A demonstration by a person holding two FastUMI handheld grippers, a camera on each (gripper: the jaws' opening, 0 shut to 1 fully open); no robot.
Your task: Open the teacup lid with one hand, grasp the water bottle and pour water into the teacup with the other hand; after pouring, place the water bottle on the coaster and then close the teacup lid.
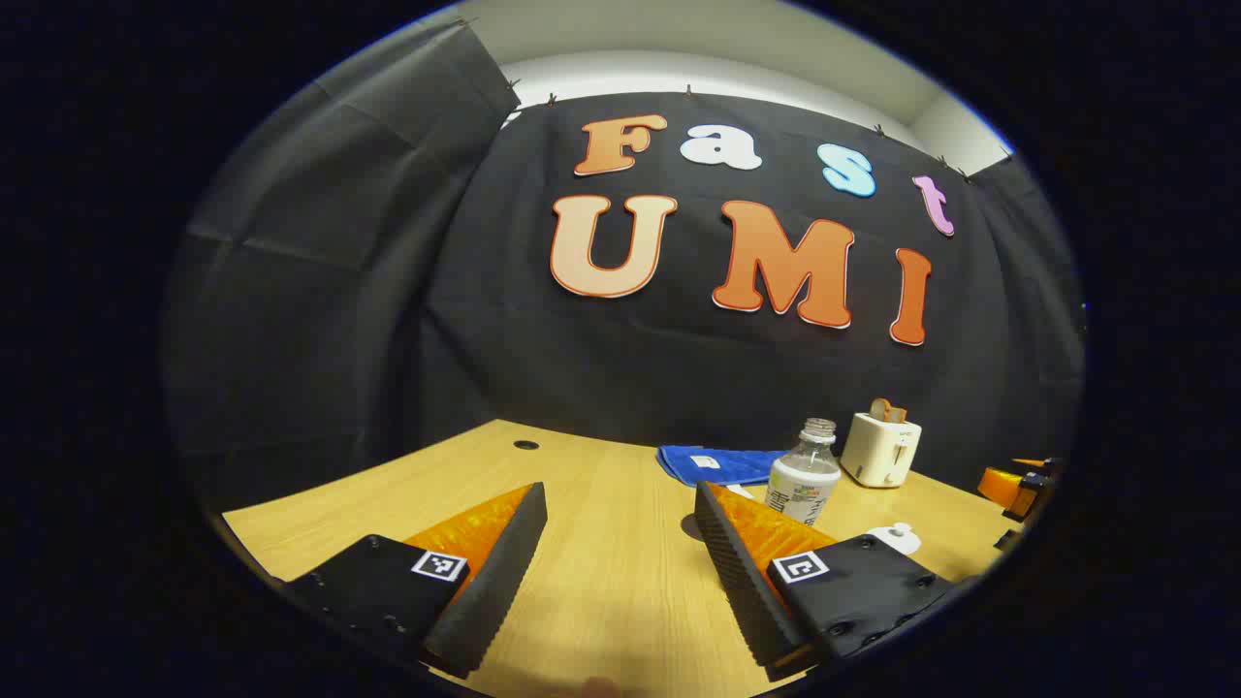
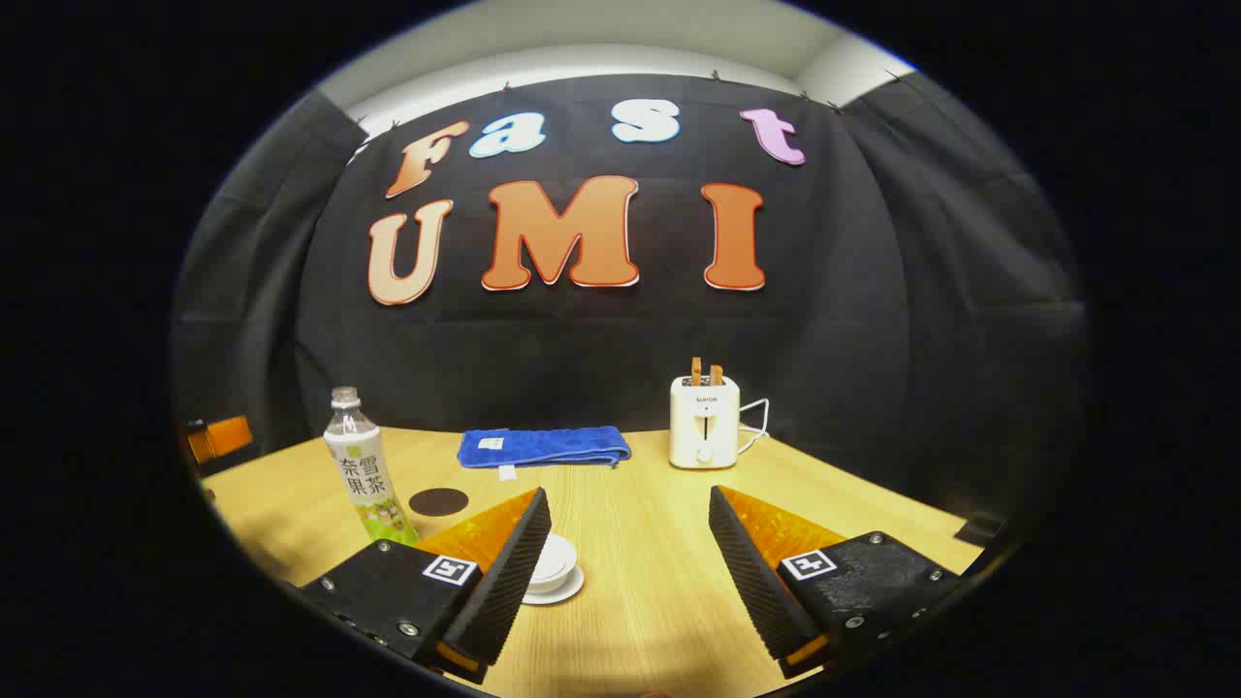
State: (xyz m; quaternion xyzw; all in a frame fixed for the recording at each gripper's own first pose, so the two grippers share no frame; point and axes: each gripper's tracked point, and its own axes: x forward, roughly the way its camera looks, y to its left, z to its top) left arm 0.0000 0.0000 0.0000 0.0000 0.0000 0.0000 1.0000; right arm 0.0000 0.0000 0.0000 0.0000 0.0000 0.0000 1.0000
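My left tool and right tool both hover released above the surface. The water bottle stands upright near the left edge, beside the dark coaster. The lidded teacup sits just by my right tool's left finger.

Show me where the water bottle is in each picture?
Left gripper view: the water bottle stands right of centre, just behind the right finger of the gripper.
Right gripper view: the bottle stands at the left, beside the dark coaster.
Shared landmark: the white toaster at the back.
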